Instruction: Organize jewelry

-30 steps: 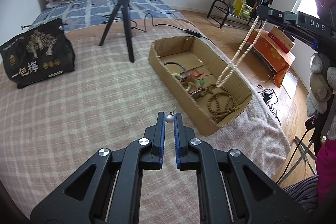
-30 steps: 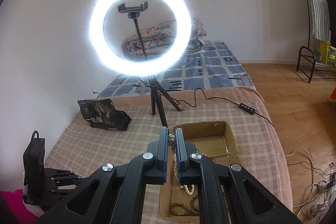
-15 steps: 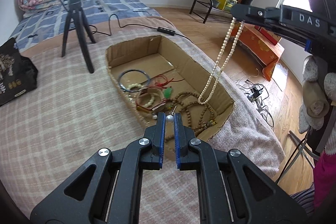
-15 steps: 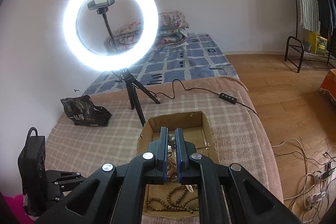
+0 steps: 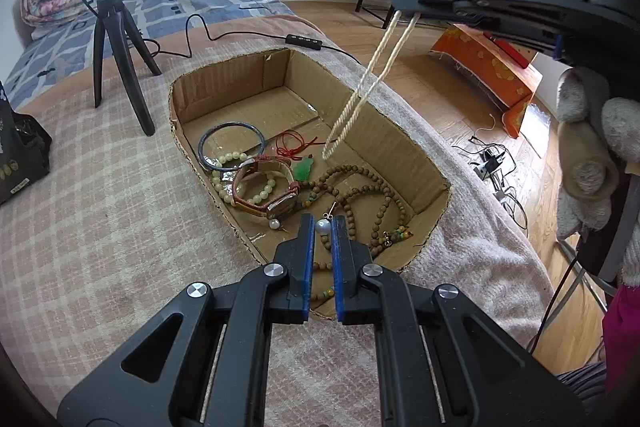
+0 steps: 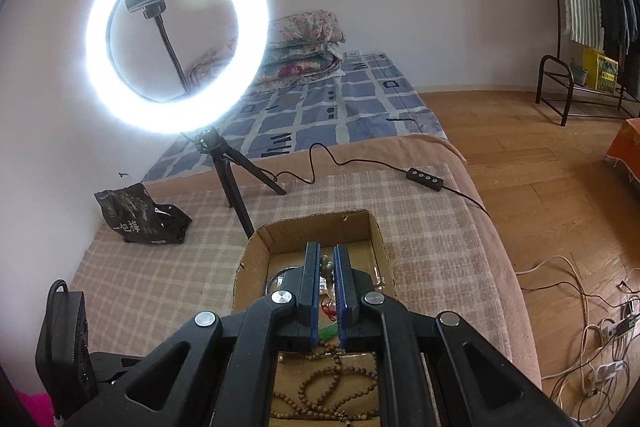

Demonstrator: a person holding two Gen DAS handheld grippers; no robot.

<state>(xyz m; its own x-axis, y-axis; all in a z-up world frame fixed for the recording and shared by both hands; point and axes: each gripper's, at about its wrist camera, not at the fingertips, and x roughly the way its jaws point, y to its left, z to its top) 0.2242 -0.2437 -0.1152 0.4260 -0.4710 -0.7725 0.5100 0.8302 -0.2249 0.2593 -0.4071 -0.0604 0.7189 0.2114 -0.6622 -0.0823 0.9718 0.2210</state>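
My left gripper is shut on a pearl earring, its post sticking up, over the near end of the cardboard box. In the box lie a blue bangle, a brown-strapped watch, a green pendant on red cord, a pale bead bracelet, a wooden bead necklace and another pearl earring. My right gripper is shut on a pearl necklace that hangs, blurred, into the box. In the right wrist view its beads sit between the right gripper.
The box lies on a checked blanket near the bed's right edge. A ring light on a tripod stands behind it, its cable and controller past the far end. A black bag lies at the left.
My left gripper has carried the earring from over the blanket to over the box's near end. The right gripper has come lower and closer, and the necklace's loop now hangs inside the box.
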